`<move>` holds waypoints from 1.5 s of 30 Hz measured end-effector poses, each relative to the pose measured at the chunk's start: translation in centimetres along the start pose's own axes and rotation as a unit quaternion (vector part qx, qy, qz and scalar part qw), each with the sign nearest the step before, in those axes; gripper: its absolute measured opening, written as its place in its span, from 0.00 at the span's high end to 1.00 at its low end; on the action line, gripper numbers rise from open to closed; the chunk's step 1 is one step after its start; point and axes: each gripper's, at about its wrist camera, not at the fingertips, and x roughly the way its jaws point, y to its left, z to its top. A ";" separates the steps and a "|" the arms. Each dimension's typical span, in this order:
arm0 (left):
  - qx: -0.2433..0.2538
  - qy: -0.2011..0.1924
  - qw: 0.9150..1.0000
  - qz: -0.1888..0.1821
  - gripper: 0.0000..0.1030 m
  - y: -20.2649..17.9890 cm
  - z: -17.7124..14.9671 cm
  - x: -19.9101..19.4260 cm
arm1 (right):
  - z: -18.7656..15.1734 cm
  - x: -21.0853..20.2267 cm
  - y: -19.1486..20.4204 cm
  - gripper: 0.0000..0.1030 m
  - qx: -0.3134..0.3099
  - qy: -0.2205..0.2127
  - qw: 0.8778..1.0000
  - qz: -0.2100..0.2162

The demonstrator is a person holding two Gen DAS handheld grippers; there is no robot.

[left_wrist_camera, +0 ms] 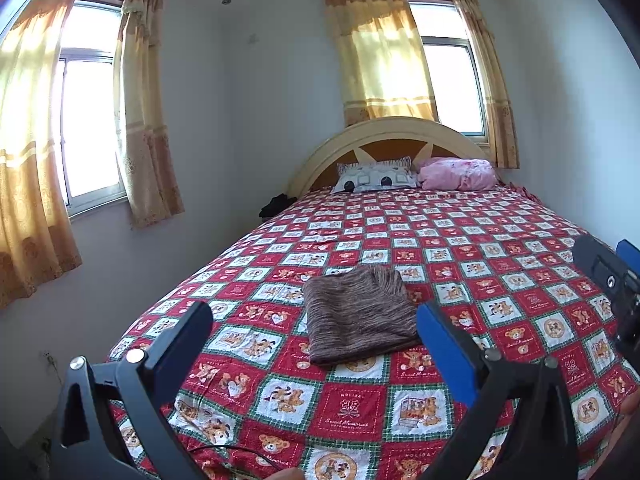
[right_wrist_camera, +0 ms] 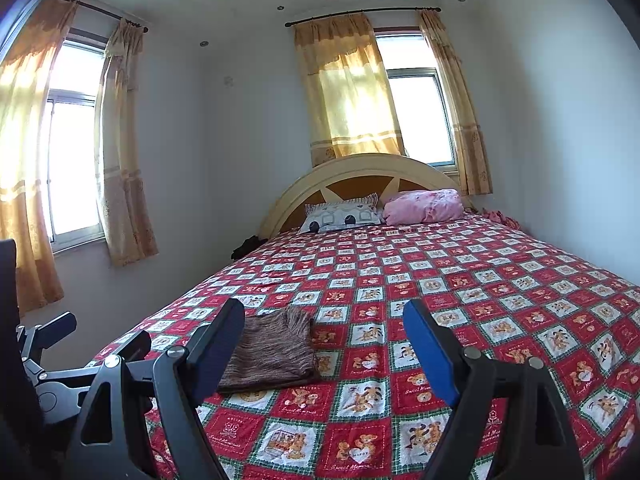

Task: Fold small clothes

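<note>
Nearest the viewer, the left gripper (left_wrist_camera: 314, 320), a black two-finger tool with blue pads, hovers above the foot of the bed with its fingers spread wide apart and nothing between them. The right gripper (right_wrist_camera: 324, 320), of the same black build with blue pads, hovers alongside it, its fingers likewise held well apart and gripping nothing; part of it shows at the right edge of the left wrist view, and the left tool's black frame shows at the lower left of the right wrist view. Under both tools lies a bedspread (left_wrist_camera: 360, 408) of red and white squares edged in green, printed with cartoon bears. Just ahead of the left gripper, centred between its two fingers, rests a small brown marled knit garment (left_wrist_camera: 356, 316), folded into a flat rectangle and touched by neither tool. From the right gripper it sits ahead and to the left, partly behind that tool's left finger. Farther ahead, at the head of the bed, a grey and white patterned pillow (left_wrist_camera: 374, 178) lies beside a crumpled pink pillow (left_wrist_camera: 458, 174), both against a cream arched wooden headboard (left_wrist_camera: 384, 128). Beyond, pale walls hold two bright windows hung with golden-yellow curtains (left_wrist_camera: 380, 52).
</note>
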 end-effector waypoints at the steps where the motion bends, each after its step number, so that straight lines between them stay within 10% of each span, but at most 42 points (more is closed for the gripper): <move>1: 0.000 0.000 1.000 0.000 0.00 0.0 0.0 0.0 | 0.0 0.0 0.0 0.20 0.000 0.000 1.000 0.000; 45: -0.002 0.028 1.000 0.001 0.00 -0.4 -0.4 1.5 | -0.6 0.5 -0.5 0.20 0.003 0.015 1.000 -0.001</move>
